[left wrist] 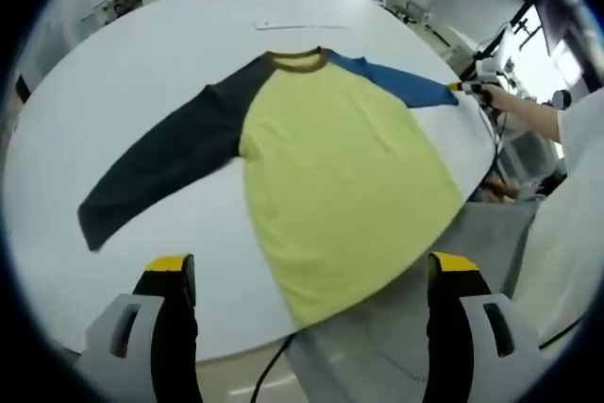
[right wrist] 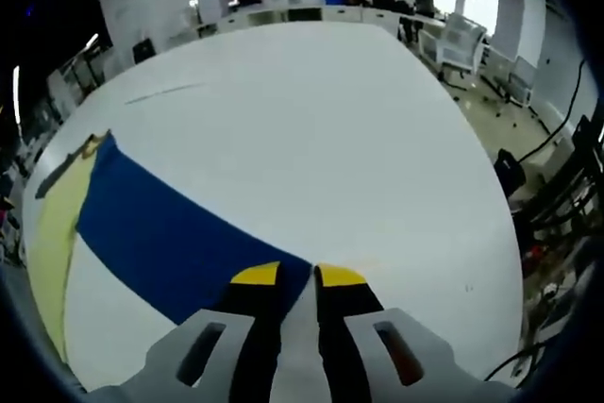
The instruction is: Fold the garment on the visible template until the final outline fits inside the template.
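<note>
Garment (left wrist: 340,186): blue sleeve (right wrist: 179,233) cuff clamped in right tongs (right wrist: 298,276); left tongs (left wrist: 311,276) held apart above the hem, empty. Yellow body, dark sleeve (left wrist: 160,167) spread flat on white bench (right wrist: 311,129), hem overhanging the near edge.

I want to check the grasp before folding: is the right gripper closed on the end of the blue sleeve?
Yes, in the right gripper view the right gripper has its jaws pinched together on the cuff of the blue sleeve.

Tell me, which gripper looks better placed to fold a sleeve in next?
Probably the right gripper: its fingers are closed on the blue sleeve's cuff. The left gripper hangs open over the shirt's hem, holding nothing.
</note>
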Demonstrator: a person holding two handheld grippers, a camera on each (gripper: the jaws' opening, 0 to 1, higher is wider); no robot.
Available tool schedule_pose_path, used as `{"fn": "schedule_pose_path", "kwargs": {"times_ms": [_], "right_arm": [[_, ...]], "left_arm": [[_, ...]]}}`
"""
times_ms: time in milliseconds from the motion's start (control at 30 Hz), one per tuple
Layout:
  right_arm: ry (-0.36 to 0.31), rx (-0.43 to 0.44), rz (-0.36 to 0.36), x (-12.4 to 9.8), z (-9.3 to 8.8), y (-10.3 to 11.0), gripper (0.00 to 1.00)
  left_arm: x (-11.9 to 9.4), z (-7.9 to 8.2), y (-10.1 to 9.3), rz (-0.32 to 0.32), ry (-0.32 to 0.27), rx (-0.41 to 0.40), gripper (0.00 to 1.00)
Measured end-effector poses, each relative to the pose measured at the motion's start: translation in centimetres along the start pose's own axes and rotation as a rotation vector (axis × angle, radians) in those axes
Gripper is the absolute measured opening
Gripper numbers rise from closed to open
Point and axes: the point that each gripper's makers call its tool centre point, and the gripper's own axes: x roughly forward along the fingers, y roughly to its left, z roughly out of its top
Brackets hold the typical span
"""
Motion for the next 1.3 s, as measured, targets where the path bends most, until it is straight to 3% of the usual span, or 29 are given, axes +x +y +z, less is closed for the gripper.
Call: {"fn": "schedule_pose_path", "kwargs": {"times_ms": [100,300,433,1300], "right_arm": [[0.008,-0.005,-0.011,-0.3,0.0,0.4,0.11],[0.028,-0.102,-0.008,-0.5,0.0,1.6,0.05],[0.037,-0.104,-0.001,-0.4,0.0,1.7,0.02],[0.066,-0.149,-0.078,-1.8,1.3,-0.2,0.02]], "left_arm": [[0.0,0.0,0.0,0.0,0.003,0.0,0.99],[0.1,0.2,0.1,0.0,0.0,0.002,0.99],[0.1,0.3,0.0,-0.002,-0.002,0.003,0.99],[-0.3,0.2,-0.1,-0.002,-0.022,0.005,0.99]]}}
